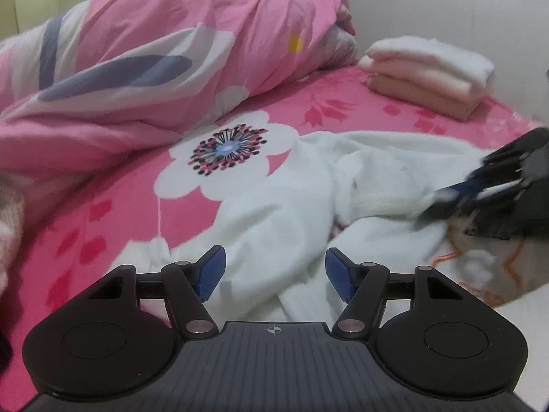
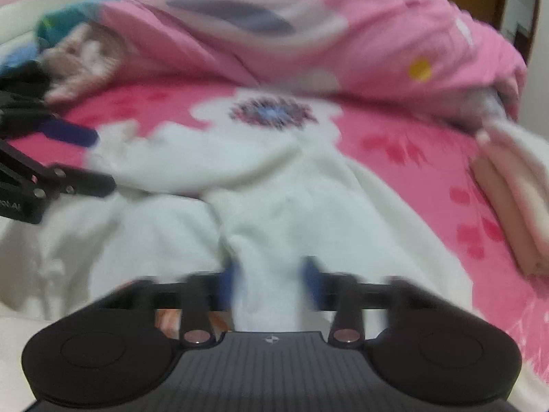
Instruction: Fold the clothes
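Note:
A crumpled white garment (image 1: 274, 213) lies on the pink flowered bed sheet (image 1: 103, 213). My left gripper (image 1: 276, 274) hovers just over its near edge, open, with nothing between the blue pads. In the right wrist view the left gripper (image 2: 92, 159) comes in from the left, at the garment's edge. My right gripper (image 2: 271, 283) is blurred; a thick fold of the white garment (image 2: 267, 178) runs between its fingers and it looks shut on it. From the left wrist view the right gripper (image 1: 442, 199) enters at the right, on the cloth.
A stack of folded clothes (image 1: 425, 72) sits at the back right by the wall. A bunched pink quilt (image 1: 154, 68) fills the far side of the bed. Loose teal and brown clothes (image 2: 79, 51) lie at the left. A cloth with an orange print (image 1: 480, 257) lies beneath the garment's right side.

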Available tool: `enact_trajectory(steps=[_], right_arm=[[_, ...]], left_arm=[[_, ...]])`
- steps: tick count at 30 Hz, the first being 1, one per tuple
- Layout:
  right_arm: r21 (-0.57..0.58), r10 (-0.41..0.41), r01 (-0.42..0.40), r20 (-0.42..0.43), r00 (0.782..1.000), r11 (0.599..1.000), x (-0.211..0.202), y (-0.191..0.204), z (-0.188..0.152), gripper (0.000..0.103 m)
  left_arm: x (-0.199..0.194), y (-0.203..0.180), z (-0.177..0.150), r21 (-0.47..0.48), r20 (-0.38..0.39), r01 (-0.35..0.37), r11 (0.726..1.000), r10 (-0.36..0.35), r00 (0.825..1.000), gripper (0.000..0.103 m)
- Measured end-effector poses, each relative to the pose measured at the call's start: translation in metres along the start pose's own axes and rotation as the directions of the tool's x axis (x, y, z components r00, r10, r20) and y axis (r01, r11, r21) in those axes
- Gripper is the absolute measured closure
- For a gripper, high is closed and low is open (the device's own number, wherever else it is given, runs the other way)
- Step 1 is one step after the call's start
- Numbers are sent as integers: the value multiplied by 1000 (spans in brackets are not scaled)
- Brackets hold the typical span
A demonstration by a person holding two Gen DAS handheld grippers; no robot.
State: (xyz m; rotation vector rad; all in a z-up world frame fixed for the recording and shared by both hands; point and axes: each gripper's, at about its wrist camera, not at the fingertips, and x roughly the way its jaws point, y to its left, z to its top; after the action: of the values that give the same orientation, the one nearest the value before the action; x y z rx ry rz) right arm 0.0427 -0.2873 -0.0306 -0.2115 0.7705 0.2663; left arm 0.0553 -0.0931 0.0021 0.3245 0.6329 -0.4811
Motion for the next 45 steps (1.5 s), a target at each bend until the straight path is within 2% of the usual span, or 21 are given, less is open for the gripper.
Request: enact_trajectory(steps=[1,3,6,8,11,12,13,14,17,19,21,23,26,27,29,31,32,36,39,41,45], right_arm=[[52,5,-6,26,1000,999,-8,-11,-3,97],[156,8,-20,82,997,988,-26,-33,-9,98],[334,-86,29,155,984,942,-68,-80,-36,98],[449,-165,68,182,969,891,-94,-111,-56,98],[610,-287,109,201,937,785,-134,-159,-86,98],[658,-323,121,196,926,744,-145,-174,-96,98],[692,-345,141,165,924,708,-147,-188,-107,98],[718,-366,168,128,922,675,-146,-199,-118,98],[773,-398,252,0,917,582,-135,-224,-146,97],[800,-382,266,-51,923,537,-133,-233,-162,94],[831,-364,249,-60,929,497,-135,-234,-174,93],[841,-362,236,-52,931,487,-141,-229,-181,91],[845,-378,257,-71,923,469,-157,-225,-190,72],[844,-395,272,-78,915,463,-166,-225,-193,61],[844,-452,297,-74,889,446,-186,-221,-193,58],[830,-485,298,-39,874,471,-197,-216,-185,57],[818,-481,285,-10,876,501,-201,-212,-176,57],[710,-390,221,82,917,669,-181,-185,-128,56],[627,-327,183,121,937,757,-154,-161,-97,56],[593,-273,142,138,952,793,-136,-150,-80,56],[522,-170,71,144,975,850,-102,-124,-52,56]], left_arm=[[2,-1,0,10,1,-4,1000,4,1000,38],[3,0,1,12,4,9,1000,-9,1000,38],[10,1,2,25,-6,17,1000,-17,1000,38],[16,0,3,36,-17,13,999,-12,1000,38],[26,3,4,44,-35,6,999,-5,999,38],[30,3,5,45,-43,0,999,2,999,39],[34,4,5,46,-49,-5,999,8,999,41],[37,5,6,39,-55,-4,999,7,998,44],[45,7,10,20,-71,-2,1000,3,998,60],[49,7,12,12,-74,-2,1000,3,997,79],[47,7,14,4,-64,-17,1000,17,998,89],[45,8,17,-6,-53,-32,999,32,998,91],[34,18,22,-51,-27,-59,997,57,998,95],[30,22,22,-55,-13,-77,996,76,997,96],[20,30,24,-62,17,-126,990,128,992,96],[7,43,24,-87,44,-176,980,181,983,97],[1,51,24,-107,54,-197,974,204,978,97],[-33,93,16,-221,75,-291,931,314,947,97],[-64,130,-1,-310,55,-349,885,383,922,97],[-84,151,-18,-343,33,-396,852,432,901,97],[-119,183,-54,-394,-42,-505,768,533,845,97]])
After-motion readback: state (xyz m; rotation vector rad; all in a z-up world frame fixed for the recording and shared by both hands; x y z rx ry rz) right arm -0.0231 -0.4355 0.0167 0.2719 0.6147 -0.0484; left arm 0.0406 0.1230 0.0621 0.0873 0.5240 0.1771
